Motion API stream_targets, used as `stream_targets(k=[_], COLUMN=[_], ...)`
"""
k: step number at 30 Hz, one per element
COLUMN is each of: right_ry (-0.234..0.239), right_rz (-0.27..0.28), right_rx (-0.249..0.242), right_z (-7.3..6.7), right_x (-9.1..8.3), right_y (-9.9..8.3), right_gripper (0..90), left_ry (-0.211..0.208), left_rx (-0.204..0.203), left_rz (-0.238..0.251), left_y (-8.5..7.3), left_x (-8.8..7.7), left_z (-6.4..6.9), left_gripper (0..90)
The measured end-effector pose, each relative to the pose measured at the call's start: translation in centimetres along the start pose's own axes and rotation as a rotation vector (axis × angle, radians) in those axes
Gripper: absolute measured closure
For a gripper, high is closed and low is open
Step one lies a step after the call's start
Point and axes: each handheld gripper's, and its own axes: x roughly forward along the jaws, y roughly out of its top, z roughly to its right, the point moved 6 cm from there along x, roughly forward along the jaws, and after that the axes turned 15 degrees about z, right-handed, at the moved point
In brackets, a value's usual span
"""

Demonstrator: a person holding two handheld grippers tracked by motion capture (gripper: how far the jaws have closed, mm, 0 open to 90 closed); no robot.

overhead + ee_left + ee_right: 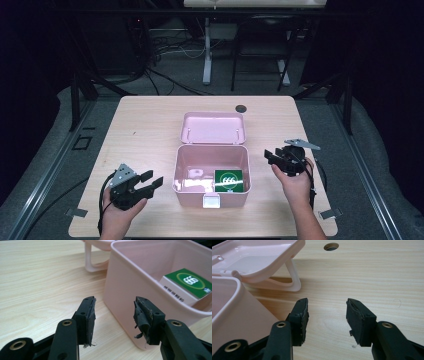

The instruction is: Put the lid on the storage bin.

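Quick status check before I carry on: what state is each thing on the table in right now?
Pink box: open, upright on the table.
Lid: swung back behind the box, lying flat, inner side up.
Green carton: lying flat inside the box, in its front right corner.
Left claw: open, nothing between the jaws, beside the box's left wall.
Right claw: open, nothing between the jaws, right of the box.

Parted fingers [299, 317] beside pink box [234, 312]
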Motion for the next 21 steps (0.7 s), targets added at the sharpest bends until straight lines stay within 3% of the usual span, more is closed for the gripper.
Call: stream_targets(k=[11,12,13,19,21], right_ry=[-0.006,-0.001,0.003,0.033,0.032], right_rz=[-0.012,-0.052,-0.024,-0.048,-0.090], right_rx=[-0.001,-0.003,0.000,0.025,-0.017], right_z=[0.2,0.2,0.1,-0.5,-0.9], right_x=[0.1,-0.1,0.3,0.6,0.6], right_y=[-0.3,-0.4,-0.4,0.3,0.7], right_gripper=[52.0,52.0,51.9,51.7,51.6], left_ry=[-0.006,-0.003,-0.003,-0.008,-0.012], left_rx=[0.003,0.000,-0.001,0.001,0.002], left_rz=[0.011,0.014,0.013,0.016,0.021], left_y=[0.0,0.1,0.1,0.3,0.4], left_x=[0.3,0.2,0.2,0.1,0.1], left_z=[0.1,0.1,0.1,0.3,0.5], left_gripper=[52.0,52.0,52.0,52.0,52.0])
